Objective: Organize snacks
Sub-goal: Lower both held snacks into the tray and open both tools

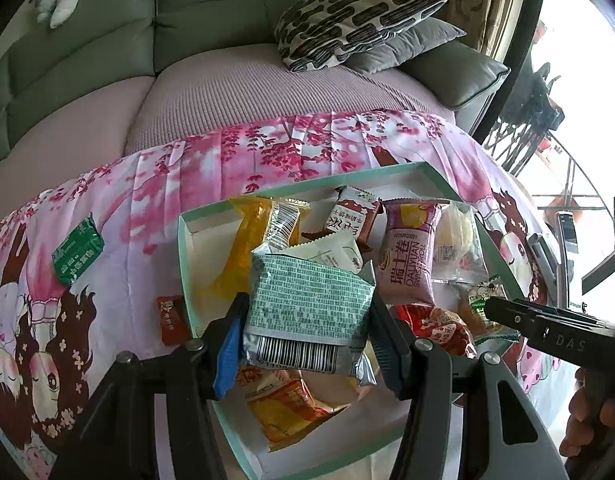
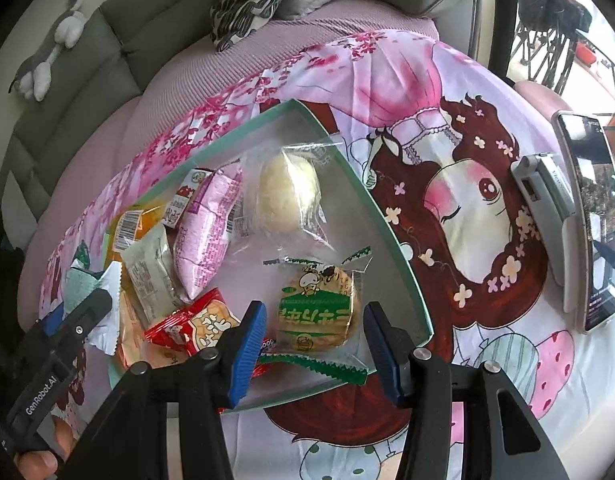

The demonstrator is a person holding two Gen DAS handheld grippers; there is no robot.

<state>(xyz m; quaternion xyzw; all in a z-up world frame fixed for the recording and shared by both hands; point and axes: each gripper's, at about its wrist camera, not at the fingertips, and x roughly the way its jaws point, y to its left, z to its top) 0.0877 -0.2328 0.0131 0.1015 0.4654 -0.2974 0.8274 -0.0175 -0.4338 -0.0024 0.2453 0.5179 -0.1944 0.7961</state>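
My left gripper (image 1: 307,330) is shut on a pale green snack packet (image 1: 307,304) with a barcode, held just above the mint-edged tray (image 1: 185,240). The tray holds several snacks: a yellow packet (image 1: 253,244), a purple Swiss roll packet (image 1: 407,256), a red packet (image 1: 435,326). My right gripper (image 2: 313,350) is open over the tray's near corner (image 2: 403,280), its fingers either side of a green-and-clear biscuit packet (image 2: 317,308), not touching it. A clear-wrapped pale bun (image 2: 287,196) lies beyond. A green packet (image 1: 77,250) and a small red packet (image 1: 173,320) lie on the cloth left of the tray.
The tray sits on a pink cartoon-print cloth (image 2: 467,184) over a low table. A phone (image 2: 595,216) and a grey device (image 2: 547,200) lie at the right. A sofa with cushions (image 1: 355,20) and a plush toy (image 2: 47,60) is behind.
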